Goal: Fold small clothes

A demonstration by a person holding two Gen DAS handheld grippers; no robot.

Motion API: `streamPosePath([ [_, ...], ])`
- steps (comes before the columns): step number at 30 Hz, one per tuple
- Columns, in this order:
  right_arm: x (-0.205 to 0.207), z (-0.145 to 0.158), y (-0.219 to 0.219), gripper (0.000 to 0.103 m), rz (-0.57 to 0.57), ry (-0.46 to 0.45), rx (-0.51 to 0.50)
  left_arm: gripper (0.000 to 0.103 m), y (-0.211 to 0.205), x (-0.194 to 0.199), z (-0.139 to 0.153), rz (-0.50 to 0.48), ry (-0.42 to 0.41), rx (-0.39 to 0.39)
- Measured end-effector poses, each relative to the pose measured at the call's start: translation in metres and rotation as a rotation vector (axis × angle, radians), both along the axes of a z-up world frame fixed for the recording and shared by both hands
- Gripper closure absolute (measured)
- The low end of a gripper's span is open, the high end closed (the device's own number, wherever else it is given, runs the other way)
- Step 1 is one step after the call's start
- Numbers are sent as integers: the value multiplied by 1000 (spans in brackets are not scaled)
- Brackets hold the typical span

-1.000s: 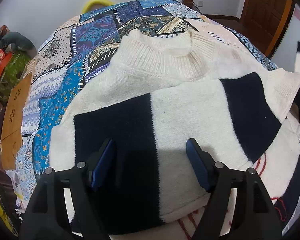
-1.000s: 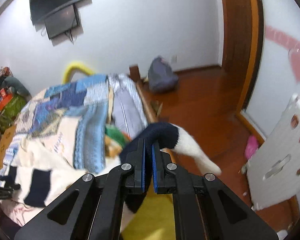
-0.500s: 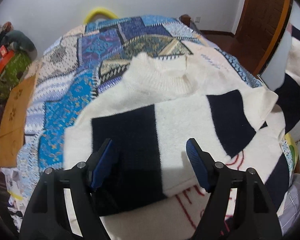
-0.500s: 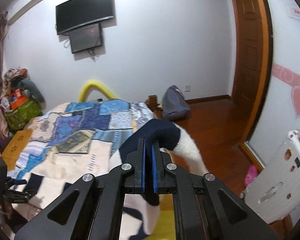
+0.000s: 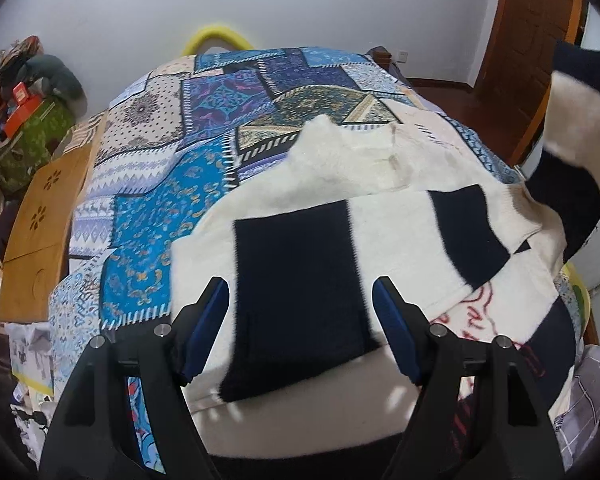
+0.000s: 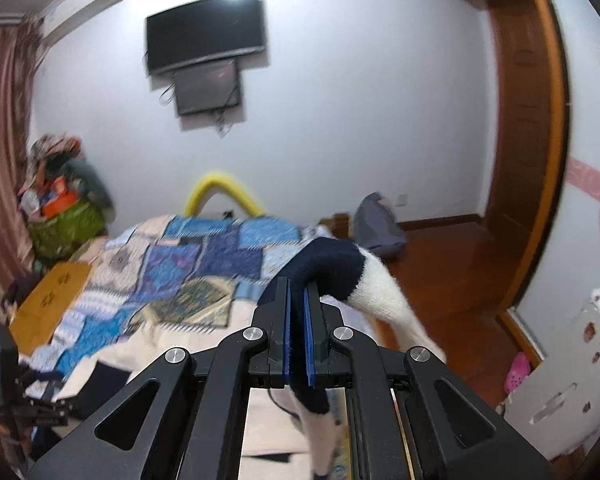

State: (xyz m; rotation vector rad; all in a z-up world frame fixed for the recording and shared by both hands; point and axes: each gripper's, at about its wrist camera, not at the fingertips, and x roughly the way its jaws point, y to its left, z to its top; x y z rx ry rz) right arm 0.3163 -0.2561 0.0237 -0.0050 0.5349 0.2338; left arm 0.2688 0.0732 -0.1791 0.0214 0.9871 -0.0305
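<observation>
A cream sweater with navy blocks (image 5: 340,208) lies on the patchwork quilt (image 5: 204,128), collar toward the far wall, one sleeve folded across its body. My left gripper (image 5: 300,316) is open and empty, hovering over the navy block near the hem. My right gripper (image 6: 296,320) is shut on the other sleeve (image 6: 340,272), navy with a cream end, held up in the air. That raised sleeve also shows at the right edge of the left wrist view (image 5: 576,120). The left gripper shows in the right wrist view (image 6: 24,396).
A wooden board (image 5: 40,224) lies along the bed's left edge. A green bag with clutter (image 5: 28,136) stands at the left wall. A yellow headboard arc (image 5: 218,38) is at the far end. A white case (image 6: 572,372) and wooden door (image 6: 520,120) are at right.
My right gripper has lifted the sleeve higher and its view has swung up toward the wall. My left gripper has drawn back and up from the sweater, staying open.
</observation>
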Motion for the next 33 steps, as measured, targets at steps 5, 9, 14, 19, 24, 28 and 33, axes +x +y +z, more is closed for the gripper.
streamPosePath([
  [5, 7, -38, 46, 98, 106, 112, 8, 29, 17, -9, 3, 25, -11, -7],
  [9, 12, -82, 89, 98, 208, 245, 21, 29, 26, -17, 5, 36, -12, -3],
  [14, -1, -127, 125, 96, 341, 386, 28, 29, 30, -23, 6, 39, -4, -4],
  [19, -27, -154, 143, 92, 454, 452, -41, 29, 19, -23, 11, 20, 3, -14],
  [24, -39, -142, 123, 86, 490, 465, -9, 29, -10, -12, 24, -32, 2, -7],
  [28, -41, -120, 88, 76, 446, 412, 42, 29, -45, -1, 36, -98, -1, -6],
  [33, -39, -107, 38, 73, 330, 335, -8, 28, -97, 17, 37, -179, 3, 29],
])
